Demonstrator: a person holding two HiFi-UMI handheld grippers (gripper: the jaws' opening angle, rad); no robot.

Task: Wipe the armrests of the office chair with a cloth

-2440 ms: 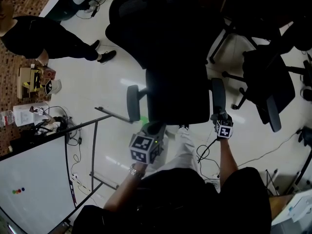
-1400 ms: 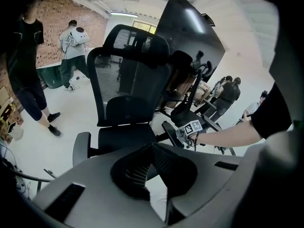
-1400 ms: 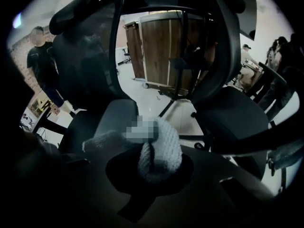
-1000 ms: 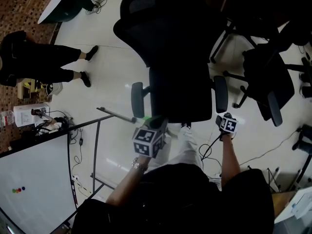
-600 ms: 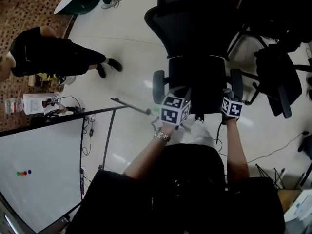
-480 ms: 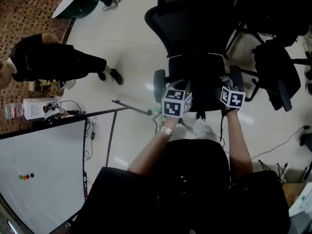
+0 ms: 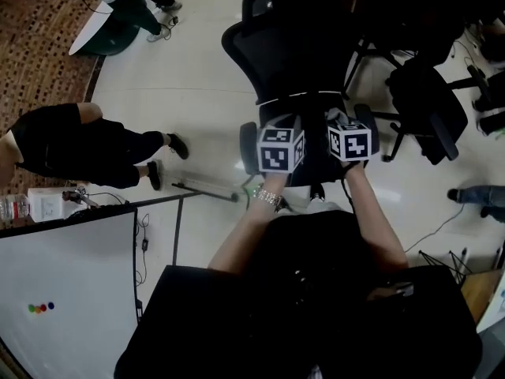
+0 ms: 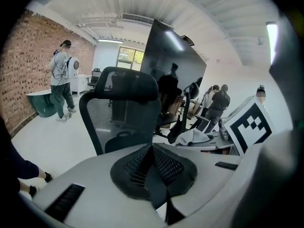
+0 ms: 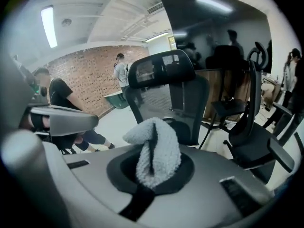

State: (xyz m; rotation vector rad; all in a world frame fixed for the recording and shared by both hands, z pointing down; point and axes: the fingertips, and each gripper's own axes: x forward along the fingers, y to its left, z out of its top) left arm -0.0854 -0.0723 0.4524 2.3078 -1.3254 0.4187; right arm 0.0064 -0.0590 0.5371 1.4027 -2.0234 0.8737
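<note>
The black office chair point(image 7: 296, 46) stands in front of me, its left armrest point(image 7: 246, 142) and right armrest point(image 7: 368, 123) showing beside my hands. My left gripper point(image 7: 280, 147) is held up over the seat's front, jaws shut with nothing between them point(image 8: 152, 148). Close beside it, my right gripper point(image 7: 349, 140) is shut on a fluffy pale grey cloth point(image 9: 154, 151), which stands up folded between the jaws. Neither gripper touches an armrest. In both gripper views the chair's mesh back and headrest point(image 9: 161, 70) lie ahead.
A person in black point(image 7: 87, 148) walks on the pale floor to the left. A whiteboard point(image 7: 71, 290) on a metal frame point(image 7: 207, 188) lies at lower left. More black chairs point(image 7: 426, 101) crowd the right, and someone's shoe point(image 7: 459, 196) shows there.
Both grippers have risen and come together in front of the seat; the right one has left the right armrest. The person at left has walked nearer.
</note>
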